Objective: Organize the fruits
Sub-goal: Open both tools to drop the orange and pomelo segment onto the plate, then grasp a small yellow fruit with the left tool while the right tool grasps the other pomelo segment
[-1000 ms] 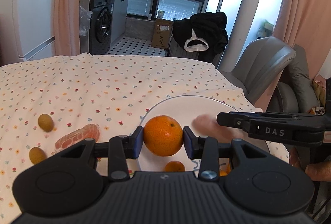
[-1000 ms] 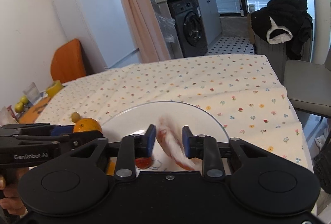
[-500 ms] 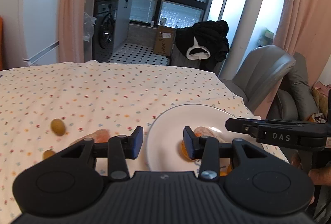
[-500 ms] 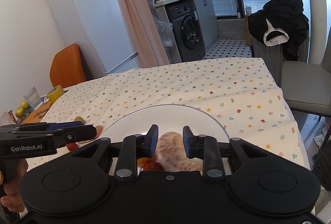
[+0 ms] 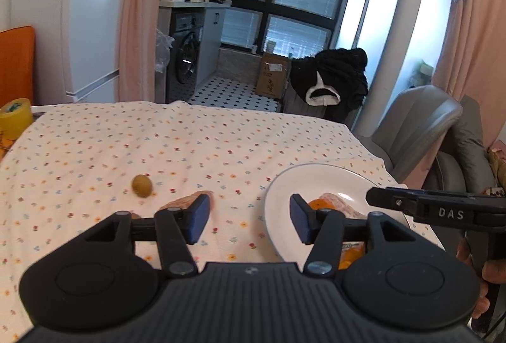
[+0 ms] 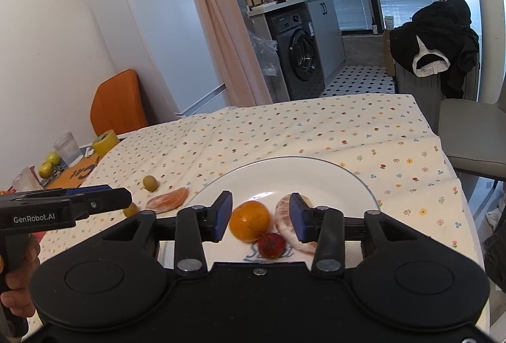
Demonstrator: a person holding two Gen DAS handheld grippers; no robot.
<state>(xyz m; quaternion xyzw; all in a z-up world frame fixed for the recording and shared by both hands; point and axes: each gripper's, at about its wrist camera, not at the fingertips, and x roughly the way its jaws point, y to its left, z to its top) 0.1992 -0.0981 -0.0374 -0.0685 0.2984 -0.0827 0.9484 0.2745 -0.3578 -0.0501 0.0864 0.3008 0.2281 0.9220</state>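
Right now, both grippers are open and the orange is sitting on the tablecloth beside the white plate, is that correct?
Not quite: the orange sits on the white plate, next to the peeled citrus piece and a red fruit, as the right wrist view shows. The left gripper and right gripper are indeed open.

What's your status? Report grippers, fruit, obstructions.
Left gripper open, empty. Right gripper open, empty. Orange, peeled segment, red fruit on plate; another segment, green fruits on cloth. Nothing in the way.
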